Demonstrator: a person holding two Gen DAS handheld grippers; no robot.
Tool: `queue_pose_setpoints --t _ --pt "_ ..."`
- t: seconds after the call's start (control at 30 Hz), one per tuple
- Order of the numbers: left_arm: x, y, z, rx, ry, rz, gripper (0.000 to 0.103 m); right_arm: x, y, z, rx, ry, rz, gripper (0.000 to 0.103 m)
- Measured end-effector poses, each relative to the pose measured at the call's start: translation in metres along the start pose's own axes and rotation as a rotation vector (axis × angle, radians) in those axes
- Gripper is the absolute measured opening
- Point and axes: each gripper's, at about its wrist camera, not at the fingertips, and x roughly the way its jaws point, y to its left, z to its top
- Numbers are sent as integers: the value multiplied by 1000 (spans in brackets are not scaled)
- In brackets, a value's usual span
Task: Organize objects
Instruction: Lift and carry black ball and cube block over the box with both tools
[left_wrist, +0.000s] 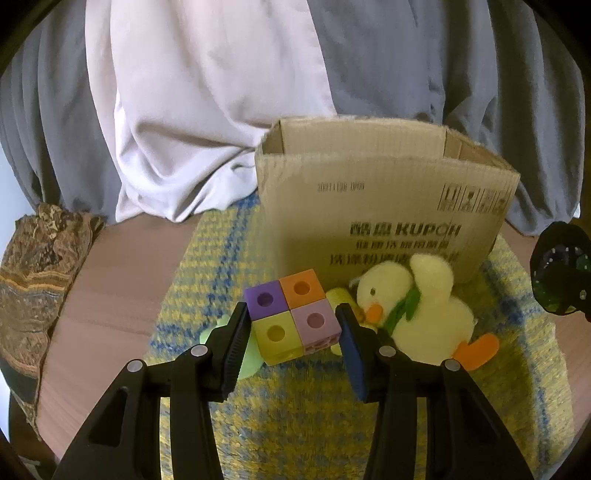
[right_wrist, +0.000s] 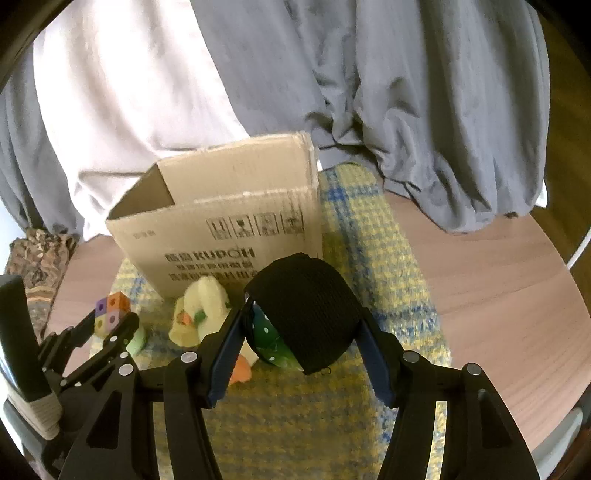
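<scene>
Between the left gripper (left_wrist: 293, 326) fingers a block cube (left_wrist: 293, 317) is held, a plush duck (left_wrist: 417, 310) just to its right, a cardboard box (left_wrist: 384, 206) beyond both, all over a woven mat (left_wrist: 295, 413).

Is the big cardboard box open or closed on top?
Open. The cardboard box has no lid across its top; its inside walls show. What is inside cannot be seen.

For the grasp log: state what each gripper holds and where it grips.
Left gripper: block cluster, pinched across its left and right sides. Right gripper: black-wrapped green ball, clamped across its two sides.
</scene>
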Motion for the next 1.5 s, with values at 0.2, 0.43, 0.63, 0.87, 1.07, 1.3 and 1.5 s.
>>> queue_pose_setpoints --t 0.2,0.43,0.63,0.87,1.07,1.3,1.5 --pt "-7 4 19 2 -18 -11 46 -10 7 14 -12 -22 6 61" --pt "-14 7 40 10 -40 -19 46 -20 14 34 -22 -52 11 61" --pt "-17 9 63 8 -58 -29 46 -24 17 53 -27 -65 18 61" --pt "-21 5 84 21 -73 -39 46 -25 15 71 -24 -75 24 61" --pt "-22 2 102 25 -82 -45 46 -26 14 84 -22 -83 33 61" --pt "-23 2 120 21 -94 -47 46 -28 17 99 -32 -102 38 61" --pt "-17 2 128 17 -89 -54 47 -25 21 111 -45 -108 34 61"
